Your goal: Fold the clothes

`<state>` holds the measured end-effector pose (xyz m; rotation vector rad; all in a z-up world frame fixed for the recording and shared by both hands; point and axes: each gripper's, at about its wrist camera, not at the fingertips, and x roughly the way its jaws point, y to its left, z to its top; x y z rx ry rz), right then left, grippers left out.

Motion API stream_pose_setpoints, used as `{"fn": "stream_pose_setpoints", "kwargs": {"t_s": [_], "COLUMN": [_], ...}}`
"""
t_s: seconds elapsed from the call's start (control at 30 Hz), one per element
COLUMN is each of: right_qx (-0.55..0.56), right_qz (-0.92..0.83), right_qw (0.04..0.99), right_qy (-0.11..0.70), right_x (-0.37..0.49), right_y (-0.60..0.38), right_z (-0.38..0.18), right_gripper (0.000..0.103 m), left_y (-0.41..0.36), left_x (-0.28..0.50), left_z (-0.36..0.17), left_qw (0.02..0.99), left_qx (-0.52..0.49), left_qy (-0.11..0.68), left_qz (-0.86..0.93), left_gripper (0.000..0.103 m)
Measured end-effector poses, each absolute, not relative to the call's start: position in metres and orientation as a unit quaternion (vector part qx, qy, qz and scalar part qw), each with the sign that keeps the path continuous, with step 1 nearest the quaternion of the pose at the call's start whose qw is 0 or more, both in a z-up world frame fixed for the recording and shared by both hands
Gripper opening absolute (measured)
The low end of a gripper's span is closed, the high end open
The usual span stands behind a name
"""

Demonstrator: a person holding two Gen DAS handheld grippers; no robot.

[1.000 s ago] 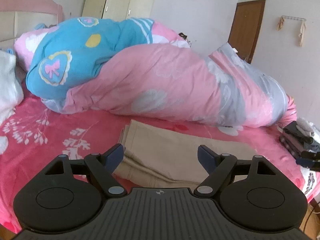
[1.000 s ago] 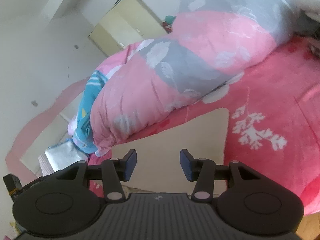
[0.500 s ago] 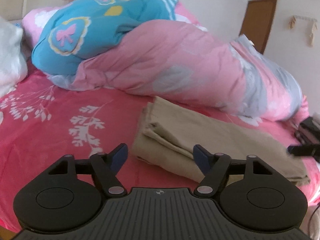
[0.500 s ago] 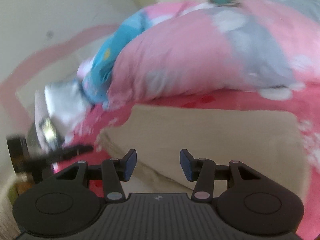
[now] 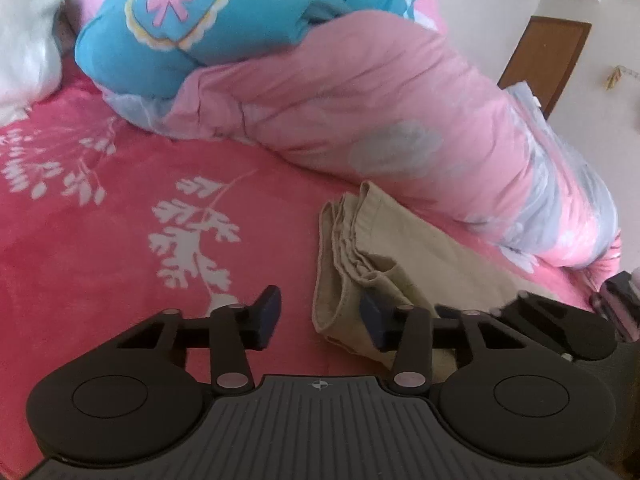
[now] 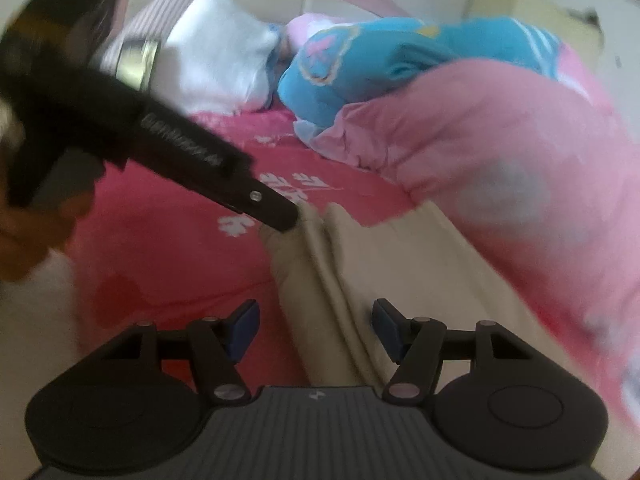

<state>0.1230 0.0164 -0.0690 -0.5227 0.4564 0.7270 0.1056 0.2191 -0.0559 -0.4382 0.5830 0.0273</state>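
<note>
Lying on your pink bedsheet (image 5: 100, 248), the folded khaki trousers (image 5: 404, 248) run from centre toward 4 o'clock in the left view, soft cotton with a seamed, layered end. A puffy pink quilt (image 5: 360, 112) bulks just beyond them, a blue quilt (image 5: 192, 28) at 11 o'clock. Your left gripper (image 5: 318, 314) is closing, its jaws straddling the trousers' near corner; the pads don't press the cloth yet. Your right gripper (image 6: 316, 326) is opening, the trousers' folded edge between its blue pads (image 6: 244, 324), untouched. No containers show.
</note>
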Motion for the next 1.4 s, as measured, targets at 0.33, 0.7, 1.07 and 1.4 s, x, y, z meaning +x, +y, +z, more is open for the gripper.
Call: {"fn": "stream_pose_setpoints", "kwargs": {"t_s": [0.33,0.7,1.07,1.4], "right_qx": [-0.292,-0.286,-0.288,-0.296], "right_qz": [0.319,0.34,0.367,0.377], "right_qw": [0.879,0.874,0.86,0.853], "right_qy": [0.203,0.198,0.205,0.207], "right_x": [0.119,0.113,0.092,0.074], "right_y": [0.032,0.026,0.025,0.018], "right_z": [-0.079,-0.072,-0.072,-0.07], "right_gripper": [0.05,0.032,0.032,0.048], "left_y": [0.226,0.223,0.215,0.217], "left_x": [0.114,0.102,0.085,0.074], "left_z": [-0.066,-0.062,-0.065,-0.069], "left_qw": [0.926,0.927,0.932,0.938], "left_qx": [-0.25,-0.263,-0.227,-0.203], "left_qy": [0.282,0.267,0.282,0.28], "left_qz": [-0.017,-0.025,-0.013,0.01], "left_gripper": [0.032,0.031,0.031,0.034]}}
